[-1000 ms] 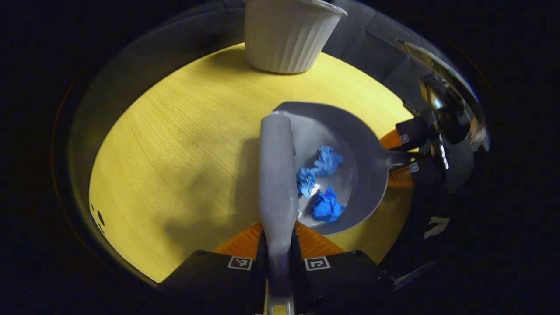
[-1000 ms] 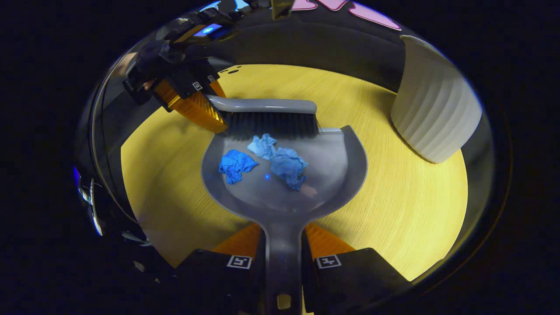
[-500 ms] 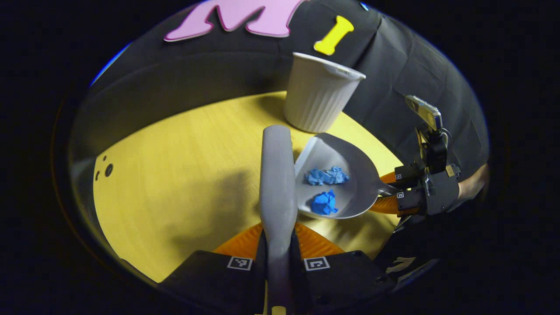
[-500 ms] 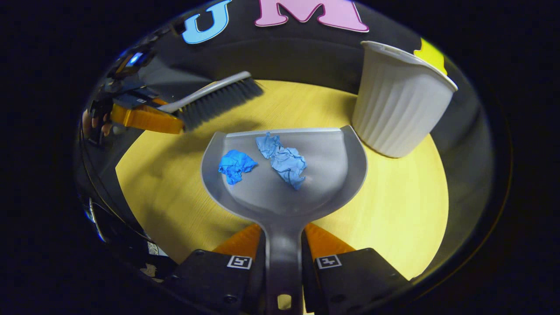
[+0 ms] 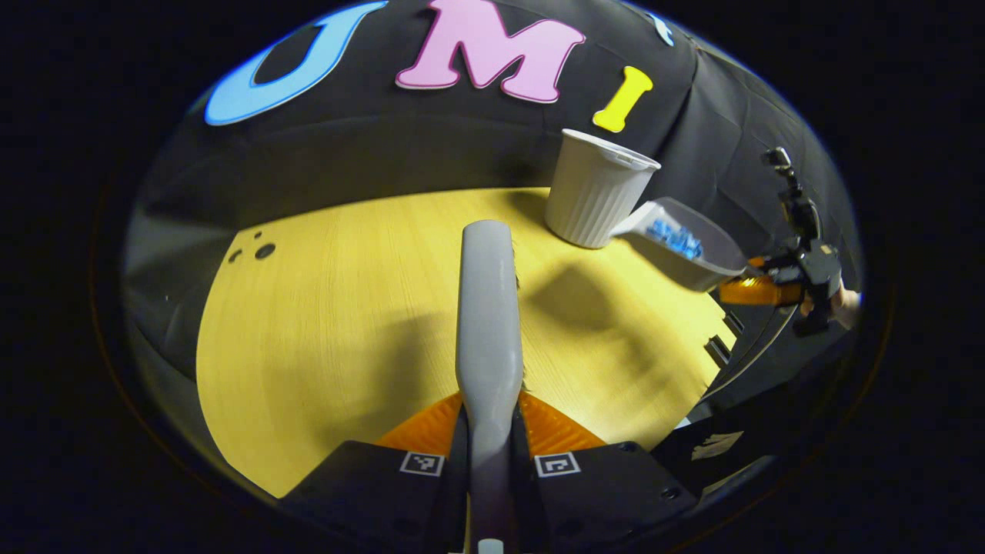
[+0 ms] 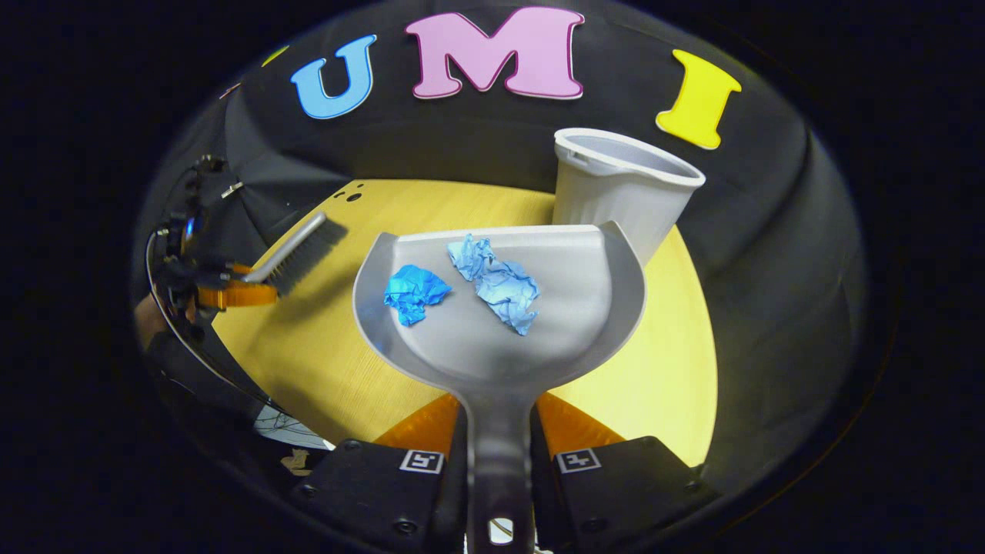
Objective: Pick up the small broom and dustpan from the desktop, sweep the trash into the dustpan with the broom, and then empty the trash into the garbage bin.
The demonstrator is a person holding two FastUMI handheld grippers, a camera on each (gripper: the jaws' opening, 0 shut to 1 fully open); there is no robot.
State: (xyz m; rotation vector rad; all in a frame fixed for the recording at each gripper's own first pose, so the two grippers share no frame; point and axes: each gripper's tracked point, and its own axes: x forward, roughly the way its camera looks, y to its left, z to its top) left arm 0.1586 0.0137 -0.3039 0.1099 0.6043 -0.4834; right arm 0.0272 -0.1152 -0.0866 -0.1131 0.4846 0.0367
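Note:
My right gripper [image 6: 496,419] is shut on the handle of the grey dustpan [image 6: 500,338], held in the air above the yellow desktop [image 6: 662,369]. Crumpled blue paper scraps [image 6: 492,281] lie in its pan. The white ribbed garbage bin [image 6: 619,188] stands just beyond the pan's front right corner. My left gripper [image 5: 489,412] is shut on the grey handle of the small broom [image 5: 487,308], which points forward over the desk. In the left gripper view the dustpan [image 5: 689,246] hangs beside the bin [image 5: 592,196], with the right gripper [image 5: 758,288] behind it.
In the right gripper view the broom [image 6: 296,254] and left gripper [image 6: 231,292] hover at the desk's left edge. Small dark holes [image 5: 258,250] mark the desk's far left corner. The black cloth wall closes off the back.
The dustpan with the blue scraps has risen off the desk and moved toward the bin. The broom has drawn back to the left, away from the pan, and lifted.

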